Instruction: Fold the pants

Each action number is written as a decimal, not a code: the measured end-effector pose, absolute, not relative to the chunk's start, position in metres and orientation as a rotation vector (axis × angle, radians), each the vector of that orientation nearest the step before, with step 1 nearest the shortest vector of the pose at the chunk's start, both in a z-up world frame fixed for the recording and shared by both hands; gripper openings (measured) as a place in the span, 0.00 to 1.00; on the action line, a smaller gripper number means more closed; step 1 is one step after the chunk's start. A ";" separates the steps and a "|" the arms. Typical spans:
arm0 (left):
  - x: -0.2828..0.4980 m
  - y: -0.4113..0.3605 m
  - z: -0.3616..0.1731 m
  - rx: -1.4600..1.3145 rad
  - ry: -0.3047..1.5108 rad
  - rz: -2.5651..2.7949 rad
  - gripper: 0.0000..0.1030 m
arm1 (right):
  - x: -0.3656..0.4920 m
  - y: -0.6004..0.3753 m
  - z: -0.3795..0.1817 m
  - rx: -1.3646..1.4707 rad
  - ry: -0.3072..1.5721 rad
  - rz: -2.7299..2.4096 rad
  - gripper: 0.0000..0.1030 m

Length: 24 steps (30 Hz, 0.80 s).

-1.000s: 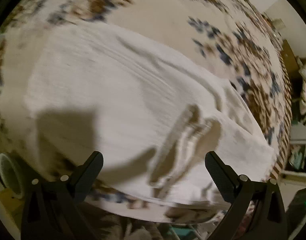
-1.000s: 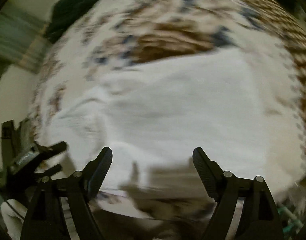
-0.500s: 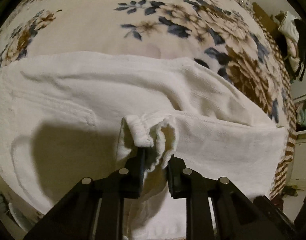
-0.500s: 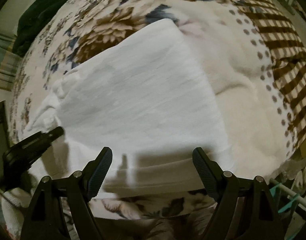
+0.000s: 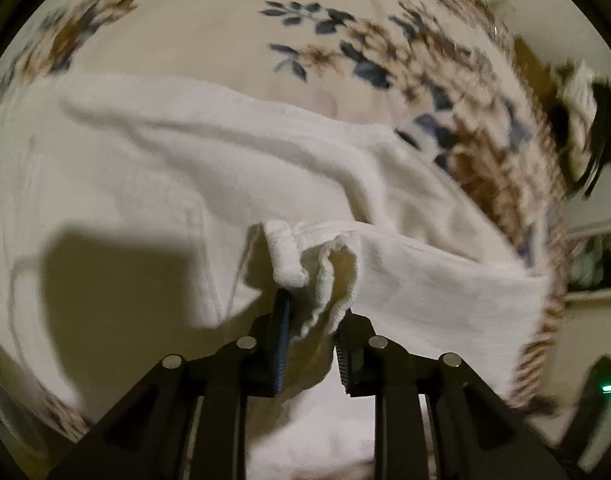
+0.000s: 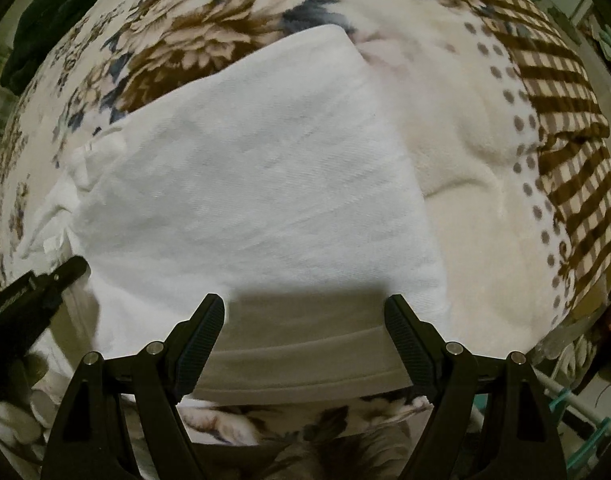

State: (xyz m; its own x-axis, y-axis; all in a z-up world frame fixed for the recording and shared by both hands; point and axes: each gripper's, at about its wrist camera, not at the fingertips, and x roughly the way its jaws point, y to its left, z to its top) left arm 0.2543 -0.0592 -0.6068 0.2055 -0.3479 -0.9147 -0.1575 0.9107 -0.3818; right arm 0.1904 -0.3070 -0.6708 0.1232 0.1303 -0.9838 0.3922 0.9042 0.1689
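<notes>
Black plastic fingers with ribbed pads and silver screws.

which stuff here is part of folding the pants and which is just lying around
In the job:
- pants
- left gripper, bunched pants edge between its jaws, which are opening
- right gripper, open above the pants

Lying about:
- floral blanket
- clothes heap beside the bed
- dark fabric at the far corner

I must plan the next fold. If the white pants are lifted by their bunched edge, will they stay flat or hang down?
The white pants probably hang limp: the edge crumples between the opening left gripper. Likely light, as folds ripple. The plush floral blanket may resist sliding.
</notes>
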 end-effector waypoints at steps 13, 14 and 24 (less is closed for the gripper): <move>0.157 0.117 -0.573 -0.954 1.105 0.118 0.73 | 0.201 -0.254 -0.640 0.476 1.447 -0.015 0.82; 0.148 0.139 -0.587 -1.032 1.072 0.170 0.73 | 0.204 -0.244 -0.642 0.461 1.453 0.002 0.82; 0.144 0.197 -0.660 -1.280 0.966 0.274 0.71 | 0.211 -0.189 -0.648 0.406 1.450 0.063 0.82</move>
State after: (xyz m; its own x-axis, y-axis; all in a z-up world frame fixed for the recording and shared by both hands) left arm 0.1437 0.1970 -0.6599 0.5976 -0.3256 -0.7327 -0.6615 0.3162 -0.6800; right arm 0.2114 -0.1886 -0.6482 0.1314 0.2845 -0.9496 0.2007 0.9305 0.3065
